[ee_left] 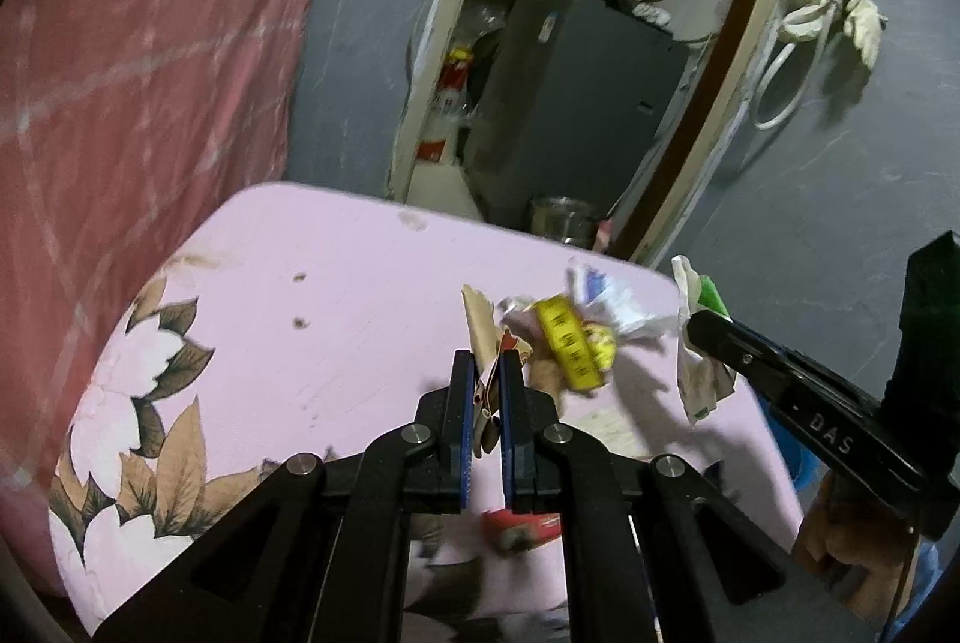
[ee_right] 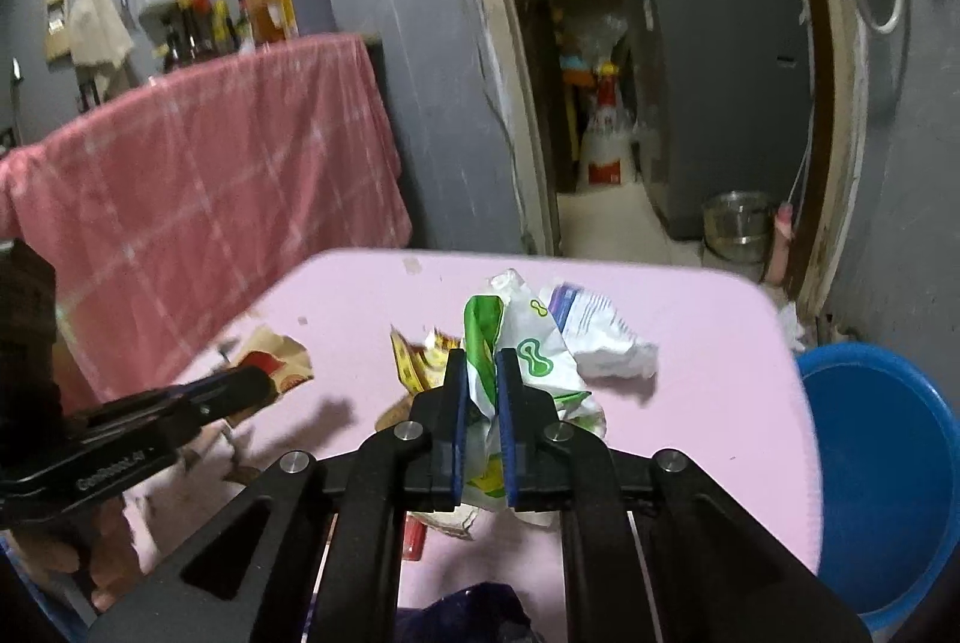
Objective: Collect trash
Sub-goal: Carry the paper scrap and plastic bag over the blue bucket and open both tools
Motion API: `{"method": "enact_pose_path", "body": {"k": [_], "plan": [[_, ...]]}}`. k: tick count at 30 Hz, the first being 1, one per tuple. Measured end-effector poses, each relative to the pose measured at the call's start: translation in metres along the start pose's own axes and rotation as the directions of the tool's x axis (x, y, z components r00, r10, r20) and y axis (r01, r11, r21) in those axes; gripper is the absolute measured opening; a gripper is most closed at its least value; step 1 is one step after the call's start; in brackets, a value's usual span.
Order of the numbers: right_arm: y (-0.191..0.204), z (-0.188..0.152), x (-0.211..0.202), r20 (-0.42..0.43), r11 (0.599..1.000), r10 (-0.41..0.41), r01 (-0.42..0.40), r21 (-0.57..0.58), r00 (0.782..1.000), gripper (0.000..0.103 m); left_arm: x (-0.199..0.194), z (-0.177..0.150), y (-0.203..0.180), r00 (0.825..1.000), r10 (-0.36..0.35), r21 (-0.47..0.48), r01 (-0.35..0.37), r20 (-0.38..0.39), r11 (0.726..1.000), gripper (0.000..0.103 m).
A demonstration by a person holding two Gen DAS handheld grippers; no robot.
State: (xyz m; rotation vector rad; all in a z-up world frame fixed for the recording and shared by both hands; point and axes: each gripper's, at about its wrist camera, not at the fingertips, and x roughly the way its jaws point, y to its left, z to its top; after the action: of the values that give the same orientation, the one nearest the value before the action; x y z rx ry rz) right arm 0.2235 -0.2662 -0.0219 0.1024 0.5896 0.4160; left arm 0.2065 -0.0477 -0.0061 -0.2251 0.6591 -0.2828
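Observation:
My left gripper (ee_left: 486,364) is shut on a brown paper wrapper (ee_left: 480,325) with red print, held above the pink table (ee_left: 336,295). It also shows in the right wrist view (ee_right: 273,379), gripped by the left fingers (ee_right: 240,385). My right gripper (ee_right: 480,364) is shut on a white and green plastic wrapper (ee_right: 528,349), held above the table (ee_right: 708,343). In the left view that wrapper (ee_left: 696,295) hangs from the right fingers (ee_left: 714,331). A yellow wrapper (ee_left: 570,343) and a crumpled white wrapper (ee_right: 600,337) lie on the table.
A blue tub (ee_right: 888,475) stands on the floor right of the table. A pink-covered counter (ee_right: 198,187) is at the left. An open doorway (ee_right: 654,103) with a grey cabinet and a steel pot (ee_right: 738,223) lies beyond. More scraps lie near the table's front edge (ee_right: 414,535).

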Motion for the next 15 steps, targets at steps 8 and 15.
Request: {"method": "enact_pose_path", "body": {"k": [8, 15], "plan": [[-0.005, 0.011, -0.065, 0.223, 0.999, -0.009, 0.018, -0.035, 0.975, 0.007, -0.015, 0.01, -0.048, 0.99, -0.048, 0.055, 0.041, 0.131, 0.998, 0.005], [-0.035, 0.01, -0.123, 0.385, 0.997, -0.054, 0.073, -0.036, 0.921, 0.007, -0.019, 0.02, -0.108, 0.963, -0.159, 0.132, 0.133, 0.219, 0.982, 0.005]]}}
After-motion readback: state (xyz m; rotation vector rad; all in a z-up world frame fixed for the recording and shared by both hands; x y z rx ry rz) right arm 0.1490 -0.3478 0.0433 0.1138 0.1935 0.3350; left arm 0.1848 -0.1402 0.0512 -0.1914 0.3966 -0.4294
